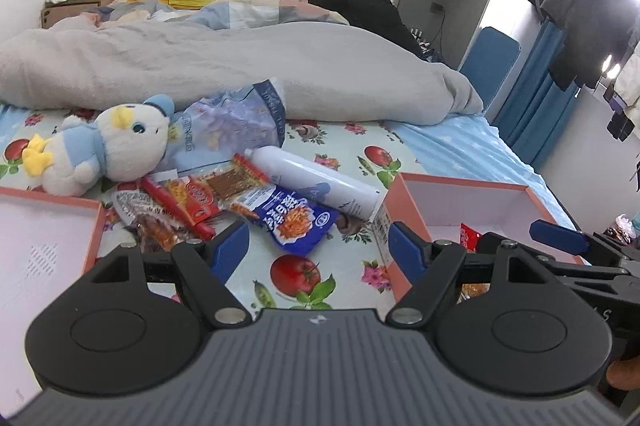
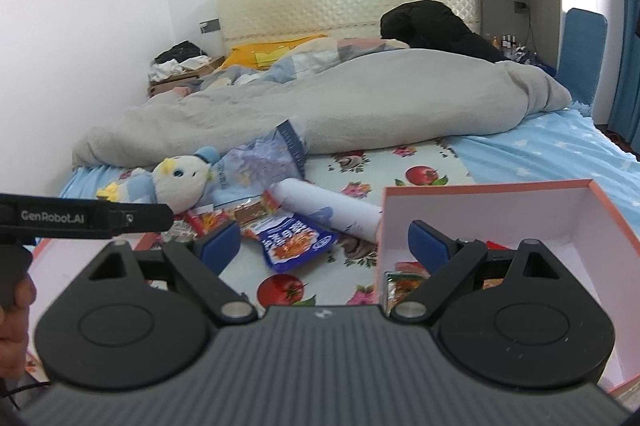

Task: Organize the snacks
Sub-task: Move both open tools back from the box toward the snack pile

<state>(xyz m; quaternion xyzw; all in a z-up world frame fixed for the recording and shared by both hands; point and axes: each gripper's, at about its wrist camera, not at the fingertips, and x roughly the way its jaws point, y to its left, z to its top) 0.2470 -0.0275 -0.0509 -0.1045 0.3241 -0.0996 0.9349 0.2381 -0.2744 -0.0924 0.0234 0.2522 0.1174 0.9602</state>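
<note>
Left gripper (image 1: 316, 250) is angled downward over the bed's printed sheet (image 1: 352, 145), jaws spread and empty. Right gripper (image 2: 324, 246) takes the same pose beside it, jaws also spread and empty, one finger inside the pink-rimmed box (image 2: 472, 185). Loose snack packets, including a blue noodle packet (image 1: 294, 220), lie between two boxes, near a white canister (image 1: 316, 181) and plush duck (image 1: 100, 141). Packets inside the right box are mostly hidden behind the gripper linkage.
</note>
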